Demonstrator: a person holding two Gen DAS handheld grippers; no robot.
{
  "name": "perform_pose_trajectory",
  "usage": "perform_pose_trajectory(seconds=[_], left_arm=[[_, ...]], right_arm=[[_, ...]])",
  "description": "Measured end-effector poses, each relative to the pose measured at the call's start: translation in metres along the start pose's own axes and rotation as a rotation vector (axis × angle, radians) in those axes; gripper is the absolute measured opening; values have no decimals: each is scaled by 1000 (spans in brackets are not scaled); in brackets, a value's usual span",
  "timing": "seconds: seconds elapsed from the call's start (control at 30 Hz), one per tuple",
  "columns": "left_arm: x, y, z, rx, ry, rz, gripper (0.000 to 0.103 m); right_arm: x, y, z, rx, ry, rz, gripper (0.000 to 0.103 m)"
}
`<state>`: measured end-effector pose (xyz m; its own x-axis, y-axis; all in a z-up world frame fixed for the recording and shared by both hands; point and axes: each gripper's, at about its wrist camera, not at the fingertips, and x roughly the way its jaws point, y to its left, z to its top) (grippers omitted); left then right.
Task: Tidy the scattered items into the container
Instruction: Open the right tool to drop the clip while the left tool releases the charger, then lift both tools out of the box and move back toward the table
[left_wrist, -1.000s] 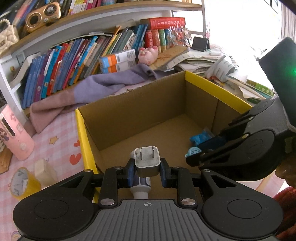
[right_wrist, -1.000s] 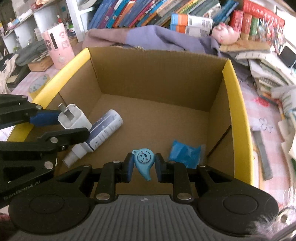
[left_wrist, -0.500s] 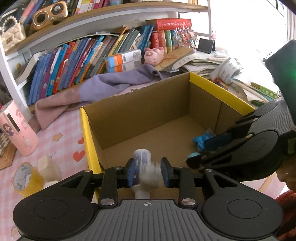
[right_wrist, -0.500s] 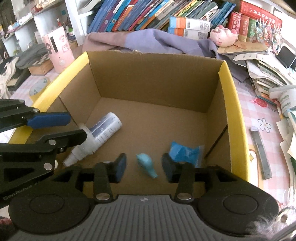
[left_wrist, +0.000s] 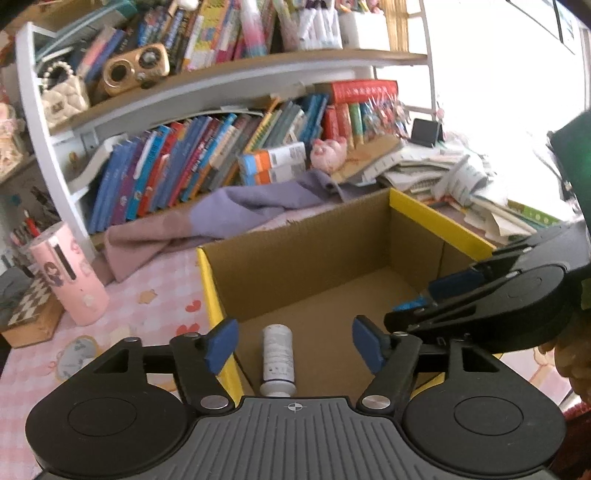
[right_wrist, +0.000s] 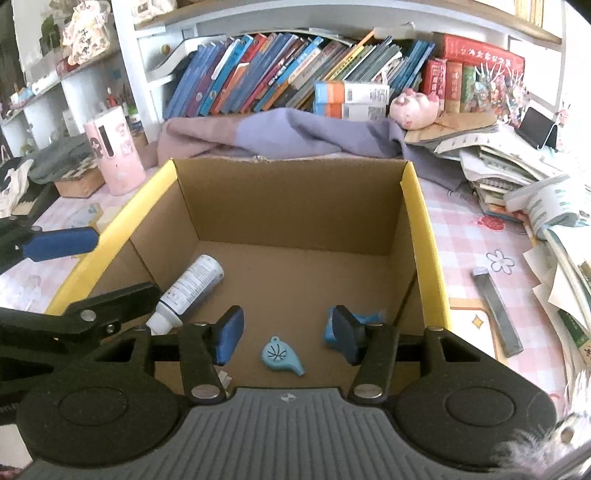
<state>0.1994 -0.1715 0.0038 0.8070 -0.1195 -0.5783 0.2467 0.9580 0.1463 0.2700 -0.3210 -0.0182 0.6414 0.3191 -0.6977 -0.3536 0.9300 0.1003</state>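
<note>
black hand-held gripper (left_wrist: 293, 345), blue pads (left_wrist: 221, 345), silver screws.

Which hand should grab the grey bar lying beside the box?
Right, probably. The grey bar lies past the box wall nearest the right tool, whose jaws have just been opening and hold nothing.

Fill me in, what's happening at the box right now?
A person holds two tongs over the yellow-rimmed cardboard box. Both have just been opening with nothing between the pads. The right tongs hang above a light blue whistle-shaped charm lying on the box floor beside a blue wrapper. The left tongs hang over a white spray bottle lying in the box.
</note>
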Motion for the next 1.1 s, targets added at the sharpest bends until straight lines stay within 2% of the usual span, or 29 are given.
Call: perform_pose_trajectory(seconds=[0.17,0.47,1.1], left_arm=[[-9,1,-4,-11,-20,13,76],[-26,11,-9,-41,-55,24,89],[-69,29,-32,-45,-134,-10,91]], right_arm=[[-8,5,-4,-10,-22,-16,58],[-26,19,-9,-29,-62,-63,70],[-68,45,-31,29,-124,-148,70]])
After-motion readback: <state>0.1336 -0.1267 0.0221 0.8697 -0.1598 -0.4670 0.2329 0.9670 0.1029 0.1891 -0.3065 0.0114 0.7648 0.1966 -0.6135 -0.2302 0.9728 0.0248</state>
